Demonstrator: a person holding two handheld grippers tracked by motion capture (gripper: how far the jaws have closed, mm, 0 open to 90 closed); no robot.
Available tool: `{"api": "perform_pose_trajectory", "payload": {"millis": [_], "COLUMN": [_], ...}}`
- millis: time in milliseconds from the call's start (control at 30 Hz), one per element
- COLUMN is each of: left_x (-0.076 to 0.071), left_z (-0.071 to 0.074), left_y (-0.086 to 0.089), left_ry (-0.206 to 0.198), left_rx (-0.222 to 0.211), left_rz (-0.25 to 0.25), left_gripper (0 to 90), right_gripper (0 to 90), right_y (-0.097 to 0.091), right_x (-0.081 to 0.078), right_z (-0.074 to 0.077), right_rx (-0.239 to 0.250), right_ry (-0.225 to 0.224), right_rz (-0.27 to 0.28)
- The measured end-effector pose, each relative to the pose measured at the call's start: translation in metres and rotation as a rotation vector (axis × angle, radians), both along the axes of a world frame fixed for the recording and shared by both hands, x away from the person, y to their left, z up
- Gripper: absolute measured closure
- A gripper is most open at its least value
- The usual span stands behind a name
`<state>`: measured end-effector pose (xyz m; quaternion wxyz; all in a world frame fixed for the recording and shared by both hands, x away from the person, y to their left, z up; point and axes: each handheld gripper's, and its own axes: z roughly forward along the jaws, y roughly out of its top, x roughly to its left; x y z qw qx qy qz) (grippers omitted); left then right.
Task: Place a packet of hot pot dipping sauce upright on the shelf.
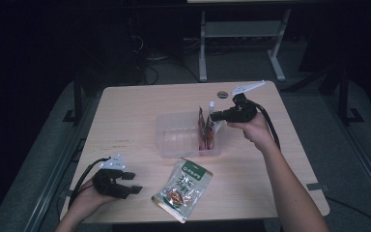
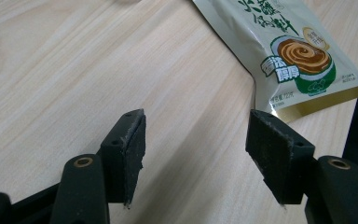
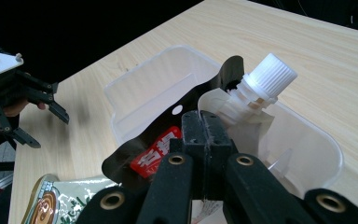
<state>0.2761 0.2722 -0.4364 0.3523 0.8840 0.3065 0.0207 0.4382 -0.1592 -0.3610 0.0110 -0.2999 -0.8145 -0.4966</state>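
Observation:
A clear plastic bin [image 1: 174,145] sits mid-table. In its right end stand a black packet with a red label [image 3: 144,154] and a pouch with a white screw cap [image 3: 270,72]. My right gripper [image 1: 213,116] reaches in from the right. Its jaws are pressed together on the black packet's top edge [image 3: 204,123]. I cannot tell whether the capped pouch is pinched too. A green-and-white snack packet [image 1: 183,186] lies flat in front of the bin. Left of it, near the table's front edge, my left gripper [image 1: 134,182] rests open with bare wood between its pads [image 2: 196,144] and the packet's corner [image 2: 289,46] just beyond.
The bin's left compartment [image 3: 144,70] holds nothing. A small dark round object [image 1: 221,94] lies on the table behind the right gripper. The table's front edge runs just below the left hand. A white desk frame [image 1: 203,48] stands on the floor beyond the table.

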Motion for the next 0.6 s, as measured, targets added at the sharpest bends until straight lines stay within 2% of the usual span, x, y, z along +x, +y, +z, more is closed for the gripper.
{"api": "perform_pose_trajectory", "payload": {"millis": [167,233,367,500,600], "left_x": [0.003,0.004,0.004,0.006,0.008], "left_z": [0.001,0.000,0.001,0.001,0.001], "left_y": [-0.002,-0.003,-0.006,-0.007,-0.009], "left_ry": [-0.005,-0.001,-0.002,-0.003,-0.004], "left_rx": [0.003,0.002,0.002,-0.003,0.000], "left_rz": [-0.011,-0.013,-0.020,-0.025,-0.031], "left_gripper": [37.5,37.5,37.5,37.5,37.4], "right_gripper": [88.7,85.2,72.1,52.9,39.6], "right_y": [0.000,0.001,0.002,0.001,-0.004], "right_x": [-0.002,-0.003,-0.007,-0.012,-0.017], "right_z": [0.000,0.001,0.004,0.006,0.008], "right_rx": [0.001,0.004,0.011,-0.004,0.015], "right_ry": [-0.002,-0.004,-0.013,-0.026,-0.037], "right_rz": [0.002,0.005,0.022,0.007,-0.016]}}
